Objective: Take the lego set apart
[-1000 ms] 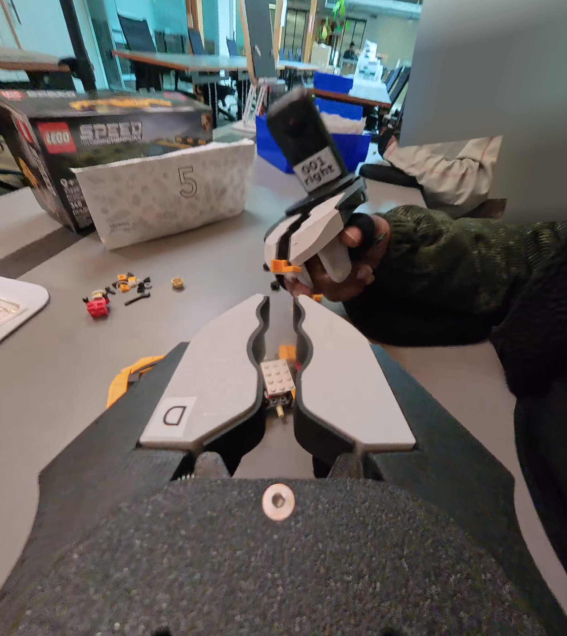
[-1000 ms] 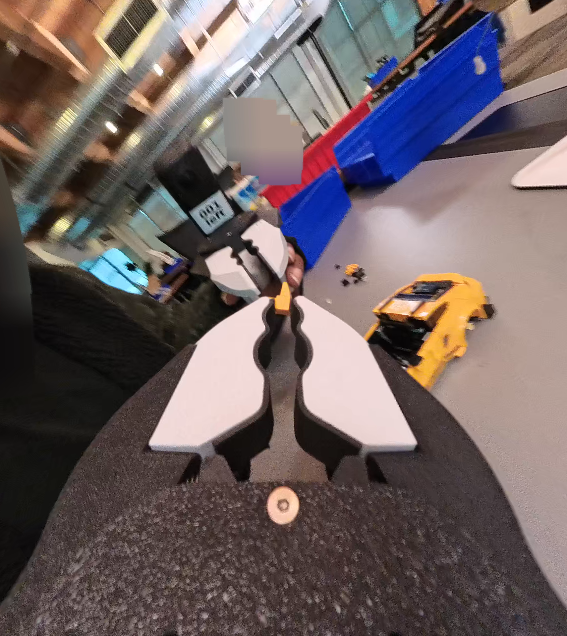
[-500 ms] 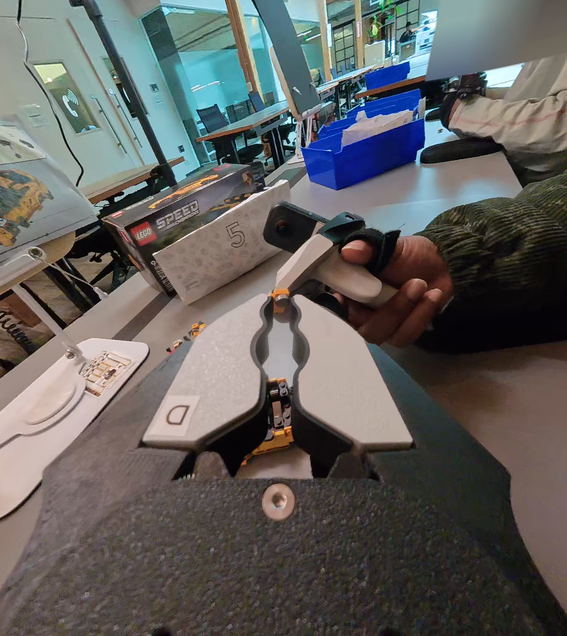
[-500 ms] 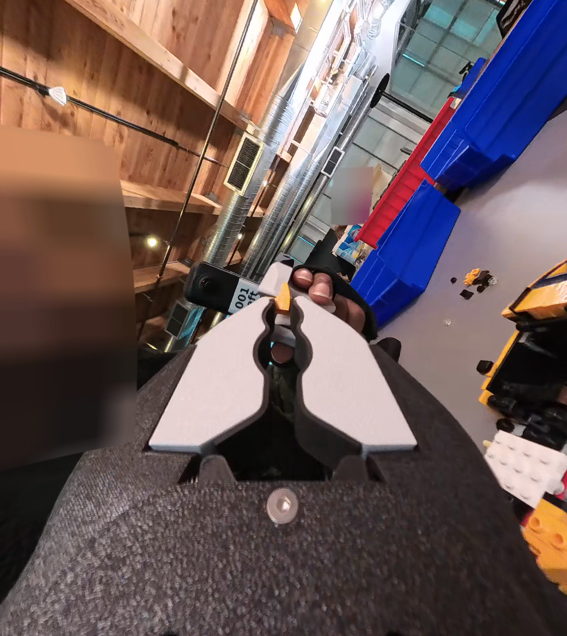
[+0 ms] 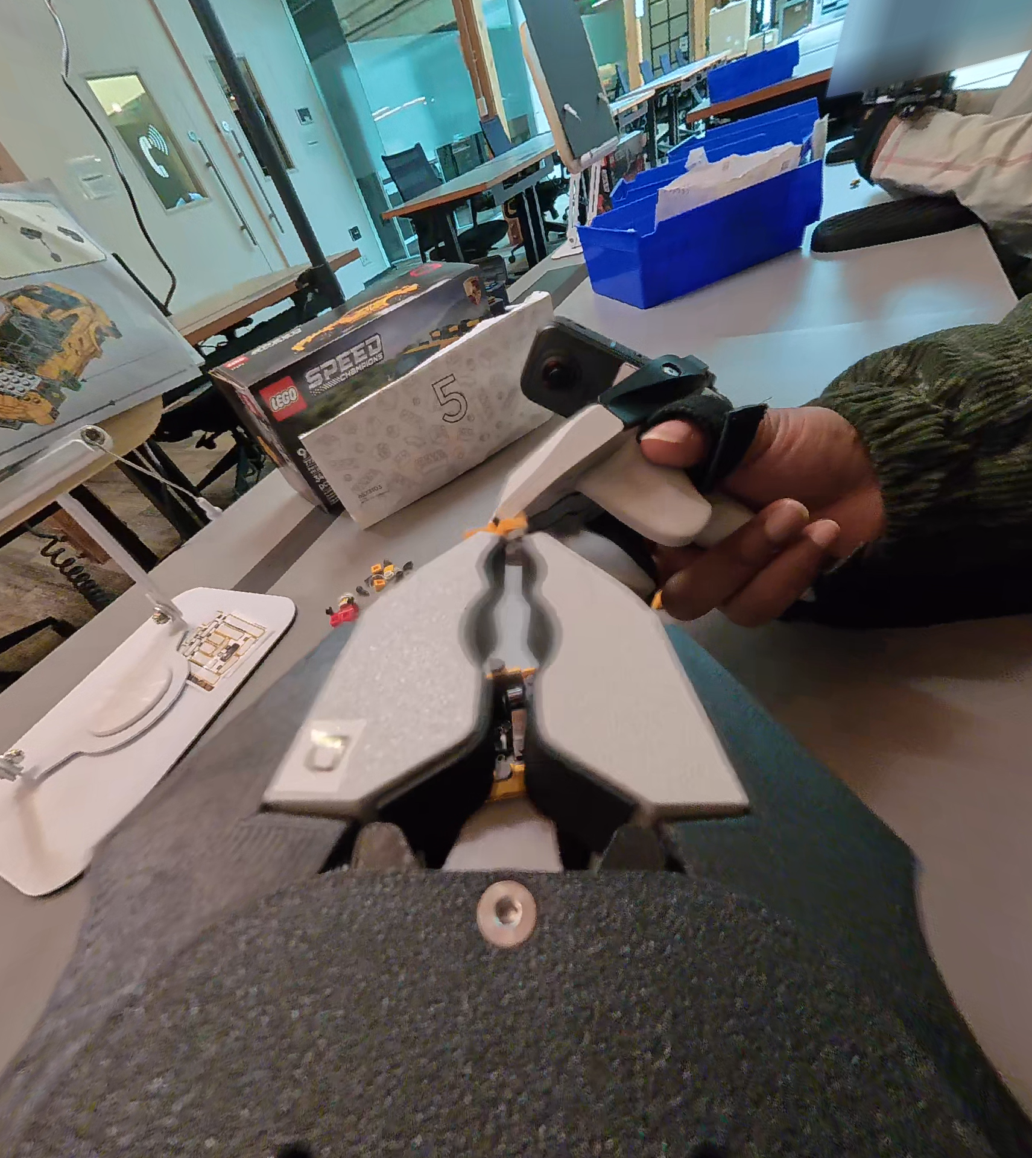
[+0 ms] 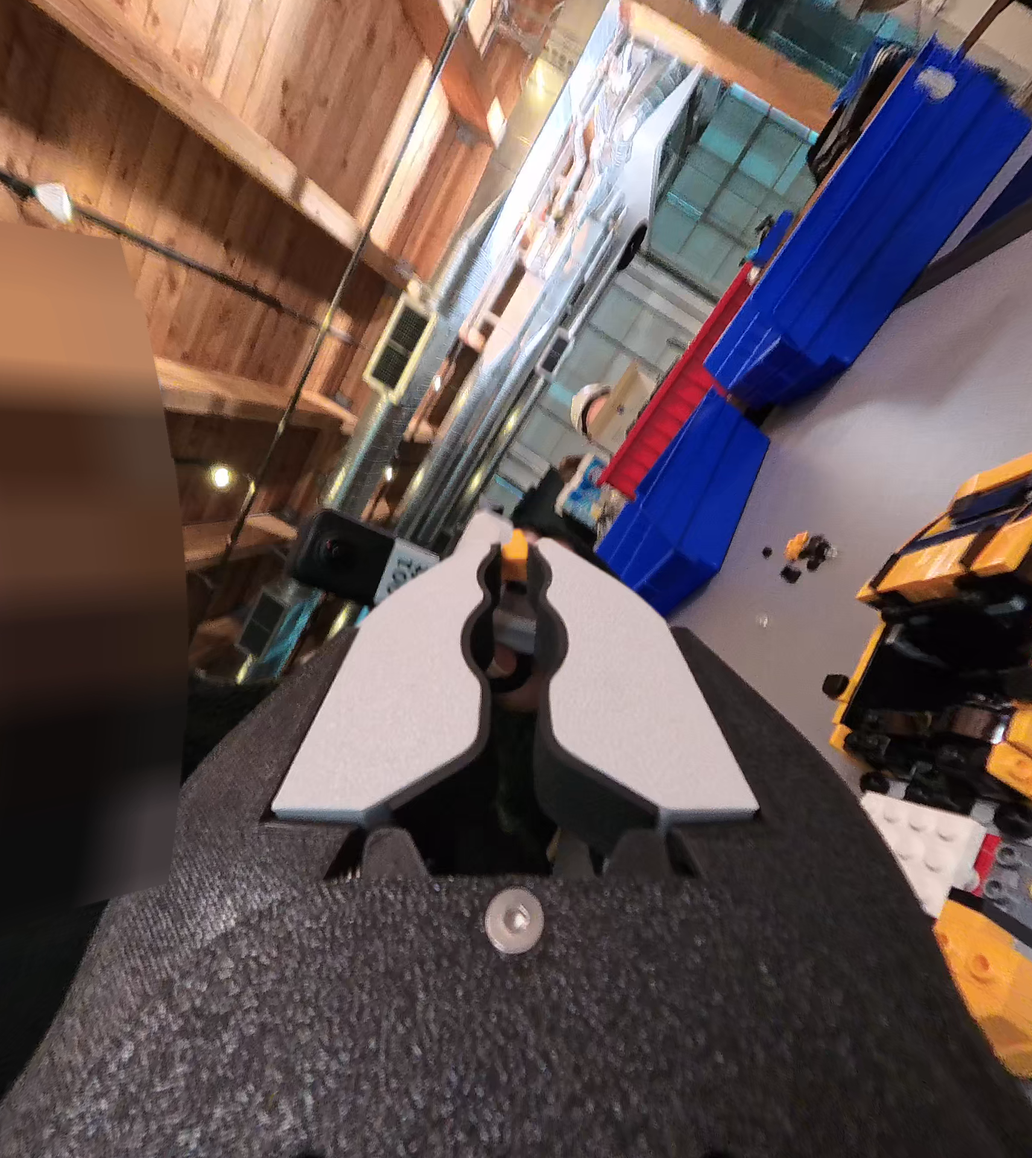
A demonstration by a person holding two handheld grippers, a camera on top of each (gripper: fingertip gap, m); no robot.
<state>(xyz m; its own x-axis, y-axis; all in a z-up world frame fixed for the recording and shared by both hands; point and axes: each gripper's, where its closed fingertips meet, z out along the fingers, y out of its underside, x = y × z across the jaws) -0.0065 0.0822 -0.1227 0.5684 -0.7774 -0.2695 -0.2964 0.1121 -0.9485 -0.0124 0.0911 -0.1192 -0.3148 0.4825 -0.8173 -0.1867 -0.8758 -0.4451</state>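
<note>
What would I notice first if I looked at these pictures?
Probably the yellow toy car, half taken apart, lying on the grey table at the right of the right wrist view. Then the two grippers meeting tip to tip: the right gripper pinches a small orange piece, and the left gripper is closed right beside it. The set's box stands behind them.

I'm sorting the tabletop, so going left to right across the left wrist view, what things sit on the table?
White stand base → loose small lego pieces → lego box → blue bin.
</note>
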